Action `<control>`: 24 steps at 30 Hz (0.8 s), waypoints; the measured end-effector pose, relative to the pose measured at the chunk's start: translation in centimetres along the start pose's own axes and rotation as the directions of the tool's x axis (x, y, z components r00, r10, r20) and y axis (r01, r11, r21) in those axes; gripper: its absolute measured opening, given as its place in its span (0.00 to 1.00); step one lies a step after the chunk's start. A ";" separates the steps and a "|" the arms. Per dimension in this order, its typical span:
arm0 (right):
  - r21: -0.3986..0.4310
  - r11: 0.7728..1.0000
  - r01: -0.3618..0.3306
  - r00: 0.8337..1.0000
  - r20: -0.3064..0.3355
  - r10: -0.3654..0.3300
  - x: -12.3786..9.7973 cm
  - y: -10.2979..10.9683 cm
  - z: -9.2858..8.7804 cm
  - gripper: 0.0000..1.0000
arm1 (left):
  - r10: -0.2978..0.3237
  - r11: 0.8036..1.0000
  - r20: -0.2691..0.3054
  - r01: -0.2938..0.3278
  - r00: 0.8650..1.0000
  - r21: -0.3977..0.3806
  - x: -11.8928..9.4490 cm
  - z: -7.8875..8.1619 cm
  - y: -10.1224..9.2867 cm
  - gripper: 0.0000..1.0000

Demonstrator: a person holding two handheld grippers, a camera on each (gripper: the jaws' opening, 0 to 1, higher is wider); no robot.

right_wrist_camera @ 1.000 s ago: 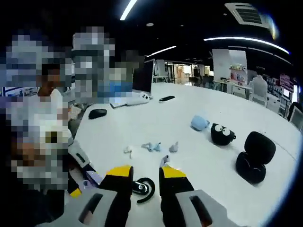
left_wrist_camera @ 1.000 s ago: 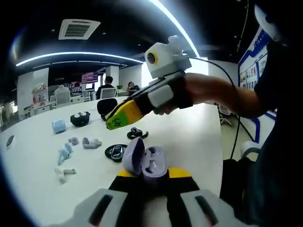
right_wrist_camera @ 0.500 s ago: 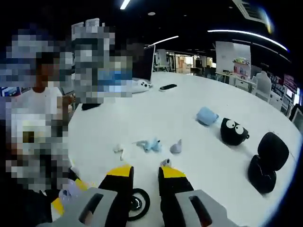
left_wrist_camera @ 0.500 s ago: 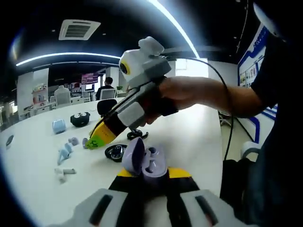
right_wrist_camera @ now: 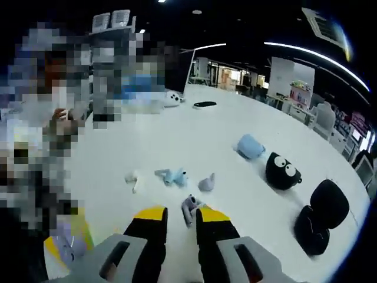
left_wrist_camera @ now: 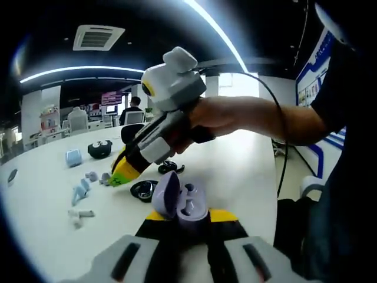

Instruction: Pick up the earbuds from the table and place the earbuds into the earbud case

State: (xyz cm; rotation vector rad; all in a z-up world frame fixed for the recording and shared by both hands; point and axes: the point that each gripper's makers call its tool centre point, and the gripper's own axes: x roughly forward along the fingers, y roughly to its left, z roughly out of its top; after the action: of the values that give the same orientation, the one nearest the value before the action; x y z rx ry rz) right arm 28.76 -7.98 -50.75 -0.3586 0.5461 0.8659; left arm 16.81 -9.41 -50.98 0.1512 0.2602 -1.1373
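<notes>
Left gripper view: the left gripper [left_wrist_camera: 179, 219] is clenched on the open lilac earbud case [left_wrist_camera: 179, 200], its lid raised and two hollow wells facing up. The case serves as the landmark here. Just beyond the case a black ring-shaped object [left_wrist_camera: 143, 190] lies on the white table [left_wrist_camera: 247, 171], and a second black object [left_wrist_camera: 169, 167] lies a little farther off. The right gripper [left_wrist_camera: 119, 175], held in a person's hand [left_wrist_camera: 221, 115], reaches down beyond the case with its yellow tips at a lilac earbud [left_wrist_camera: 105, 178] on the table; a dark marking on the tip is too blurred to read, and whether the jaws grasp the earbud cannot be told. Farther out from the case lie a second lilac earbud [left_wrist_camera: 91, 175], a pale blue earbud pair [left_wrist_camera: 79, 193], a white earbud [left_wrist_camera: 79, 216], a pale blue case [left_wrist_camera: 73, 157] and a black case with cartoon eyes [left_wrist_camera: 100, 148]. Right gripper view: the right gripper [right_wrist_camera: 175, 219] has its jaws standing slightly apart, the lilac earbud [right_wrist_camera: 189, 207] lying between their tips. The second lilac earbud [right_wrist_camera: 206, 184] and the blue earbud pair [right_wrist_camera: 171, 175] lie just past it. No writing is legible in either view.
</notes>
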 end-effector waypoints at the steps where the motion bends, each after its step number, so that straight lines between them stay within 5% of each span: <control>1: -0.027 1.000 0.015 1.000 -0.007 -0.015 0.0 -0.2 -0.1 0.19 | 0.001 1.000 0.000 -0.001 1.000 0.000 0.0 0.0 0.0 0.19; 6: -0.072 0.996 0.045 0.998 -0.032 -0.047 -0.2 -0.9 -0.8 0.18 | 0.000 1.000 0.000 0.000 1.000 0.000 0.0 0.0 0.0 0.19; 24: -0.022 0.988 0.155 0.988 0.004 -0.155 0.2 -5.0 -1.0 0.15 | 0.003 1.000 0.001 -0.003 1.000 0.002 0.0 0.1 0.0 0.19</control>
State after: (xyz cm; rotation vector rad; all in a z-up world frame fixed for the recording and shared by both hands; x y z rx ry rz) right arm 32.50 -11.34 -51.32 -0.4152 0.5003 0.7229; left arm 16.80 -9.44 -50.92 0.1531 0.2577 -1.1349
